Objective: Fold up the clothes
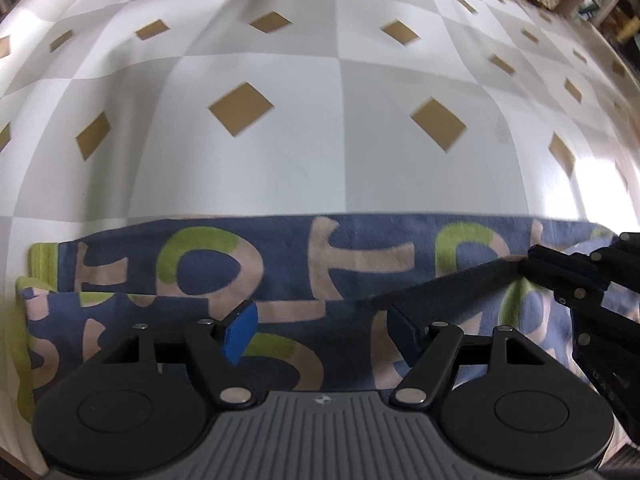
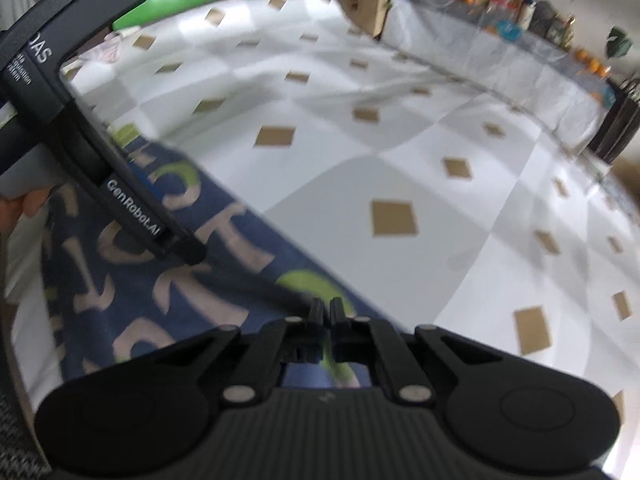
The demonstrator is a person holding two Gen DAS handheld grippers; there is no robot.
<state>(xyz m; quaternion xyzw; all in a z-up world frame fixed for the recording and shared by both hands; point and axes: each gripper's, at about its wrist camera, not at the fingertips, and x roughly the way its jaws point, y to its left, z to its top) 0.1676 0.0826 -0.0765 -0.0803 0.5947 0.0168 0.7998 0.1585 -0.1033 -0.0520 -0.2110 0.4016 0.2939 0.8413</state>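
Left gripper (image 1: 318,332) is hovering w/ jaws apart over the garment (image 1: 280,272), gripping nothing. The garment, blue w/ pink and green letters, is lying partly folded at the near edge of the table (image 1: 280,152). Right gripper (image 2: 325,312) is pinching shut on a raised fold at the garment's right end. Risk: thin pinch is slipping out, or pulling w/o left gripper holding is dragging the whole garment, skewing the fold.
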